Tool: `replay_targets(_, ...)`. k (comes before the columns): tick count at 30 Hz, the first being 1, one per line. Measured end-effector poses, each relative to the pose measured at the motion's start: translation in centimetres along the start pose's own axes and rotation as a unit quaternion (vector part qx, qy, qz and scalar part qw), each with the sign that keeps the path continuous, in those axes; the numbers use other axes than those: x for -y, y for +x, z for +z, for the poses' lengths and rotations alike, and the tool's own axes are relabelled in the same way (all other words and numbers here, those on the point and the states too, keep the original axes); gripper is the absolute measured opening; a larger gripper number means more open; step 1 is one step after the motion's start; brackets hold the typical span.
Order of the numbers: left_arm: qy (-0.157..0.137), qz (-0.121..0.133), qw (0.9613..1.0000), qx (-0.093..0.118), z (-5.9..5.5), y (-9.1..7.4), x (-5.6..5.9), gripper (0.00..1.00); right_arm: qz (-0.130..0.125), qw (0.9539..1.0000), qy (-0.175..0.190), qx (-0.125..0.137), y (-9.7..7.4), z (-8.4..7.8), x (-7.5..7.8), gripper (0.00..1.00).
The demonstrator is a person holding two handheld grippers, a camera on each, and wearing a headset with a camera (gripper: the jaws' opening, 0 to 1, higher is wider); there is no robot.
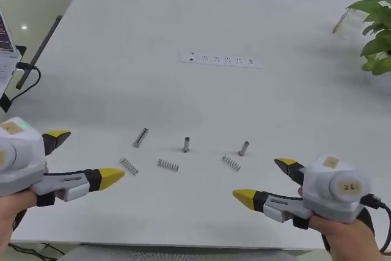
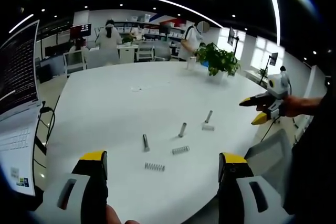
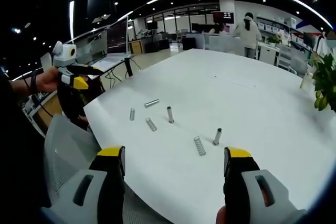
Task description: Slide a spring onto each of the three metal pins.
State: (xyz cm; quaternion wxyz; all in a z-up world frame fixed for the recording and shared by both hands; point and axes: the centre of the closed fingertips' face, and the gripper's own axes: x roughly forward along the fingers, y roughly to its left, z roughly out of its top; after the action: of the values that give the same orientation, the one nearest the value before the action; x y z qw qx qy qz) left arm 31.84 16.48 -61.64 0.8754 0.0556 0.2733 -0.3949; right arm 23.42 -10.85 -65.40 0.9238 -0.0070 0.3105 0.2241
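Three short metal pins rest on the white table [image 1: 183, 16]: the left pin [image 1: 141, 137] lies tilted on its side, while the middle pin [image 1: 186, 144] and the right pin [image 1: 244, 148] stand upright. A loose spring lies just in front of each: left spring [image 1: 129, 166], middle spring [image 1: 168, 165], right spring [image 1: 231, 162]. My left gripper [image 1: 85, 155] hovers open to the left of the left spring, holding nothing. My right gripper [image 1: 265, 180] is open and unloaded, to the right of the right spring. The right gripper view shows the nearest spring [image 3: 199, 146] beside a pin [image 3: 217, 136].
A white power strip [image 1: 221, 60] lies farther back on the table. A potted plant [image 1: 376, 29] stands at the far right edge. A laptop [image 1: 5, 41] and a black cable [image 1: 27, 77] are off the left edge. People sit at desks in the background [image 2: 109, 35].
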Motion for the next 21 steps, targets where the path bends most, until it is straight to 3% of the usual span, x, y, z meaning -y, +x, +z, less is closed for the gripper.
replay_targets(21,0.009,-0.011,0.9999,-0.007,0.6,1.8,-0.7,0.83,-0.005,0.9999,0.010,-0.004,-0.2,-0.6,0.0,0.75)
